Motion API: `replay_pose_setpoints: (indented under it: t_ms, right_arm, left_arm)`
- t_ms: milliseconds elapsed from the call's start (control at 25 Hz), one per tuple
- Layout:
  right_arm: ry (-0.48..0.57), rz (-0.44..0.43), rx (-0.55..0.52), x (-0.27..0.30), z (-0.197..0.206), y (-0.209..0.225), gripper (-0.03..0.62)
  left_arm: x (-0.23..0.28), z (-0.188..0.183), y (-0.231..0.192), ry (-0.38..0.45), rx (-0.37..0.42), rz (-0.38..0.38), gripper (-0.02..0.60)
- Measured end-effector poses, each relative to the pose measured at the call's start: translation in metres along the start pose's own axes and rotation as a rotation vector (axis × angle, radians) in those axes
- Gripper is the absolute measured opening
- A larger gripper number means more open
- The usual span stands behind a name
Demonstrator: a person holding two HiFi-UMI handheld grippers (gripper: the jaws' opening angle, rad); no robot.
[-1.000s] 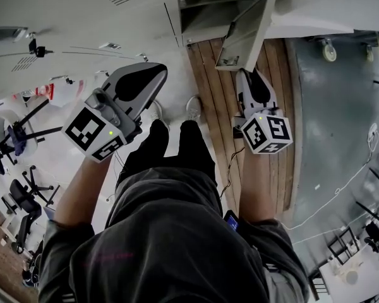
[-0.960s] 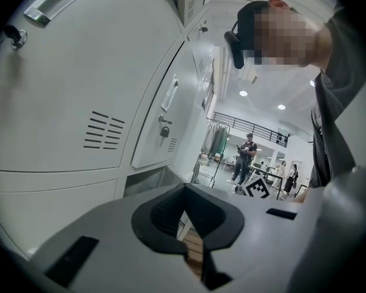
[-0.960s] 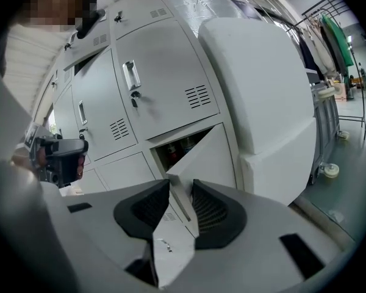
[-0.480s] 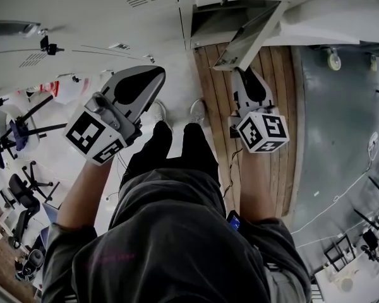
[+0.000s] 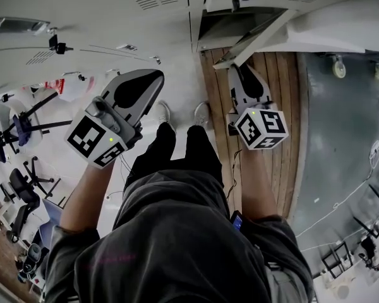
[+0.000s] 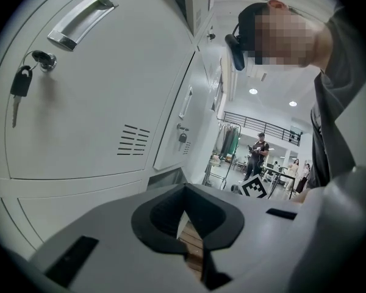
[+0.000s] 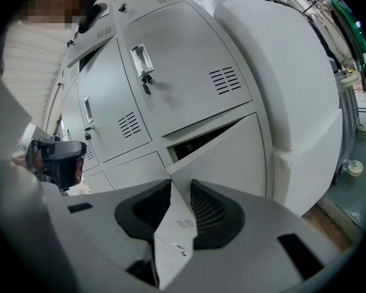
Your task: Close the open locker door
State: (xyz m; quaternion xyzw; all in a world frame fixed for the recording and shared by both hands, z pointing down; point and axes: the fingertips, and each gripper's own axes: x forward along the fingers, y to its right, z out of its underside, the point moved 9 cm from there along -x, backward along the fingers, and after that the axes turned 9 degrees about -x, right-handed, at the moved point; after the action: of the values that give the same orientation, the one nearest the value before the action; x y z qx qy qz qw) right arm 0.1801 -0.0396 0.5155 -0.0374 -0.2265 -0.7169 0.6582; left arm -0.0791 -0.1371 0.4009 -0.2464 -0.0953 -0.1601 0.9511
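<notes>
A person stands facing a bank of white lockers (image 5: 82, 17), feet on the wooden floor (image 5: 284, 106) along the bank's bottom edge. The open locker door (image 7: 232, 157) belongs to the bottom row, near the right end of the bank. It hangs partway out, with its free edge swung toward the person and a dark wedge of opening showing above it. The right hand-held gripper (image 7: 182, 185) is low in front of this door, its jaws spread with the door's free edge standing between them. The jaws have just been closing. The edge lies along one pad while a sliver of gap shows at the other, so the door does not seem to be pinched, though the wide-angle view makes that hard to judge. The left hand-held gripper (image 5: 153, 76) is off to the left, in front of a closed locker with a key (image 6: 18, 84) hanging from its lock. Its jaws are pressed together at the tips, with nothing between them.
</notes>
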Motion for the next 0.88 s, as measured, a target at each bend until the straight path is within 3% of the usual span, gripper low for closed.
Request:
replay_pose_setpoints:
  t_ms: [880]
  right_arm:
    - [0.001,-0.097,-0.001,0.044,-0.009,-0.011,0.102]
  left_arm:
    - [-0.015,-0.005,-0.005,0.01,0.011,-0.066,0.014]
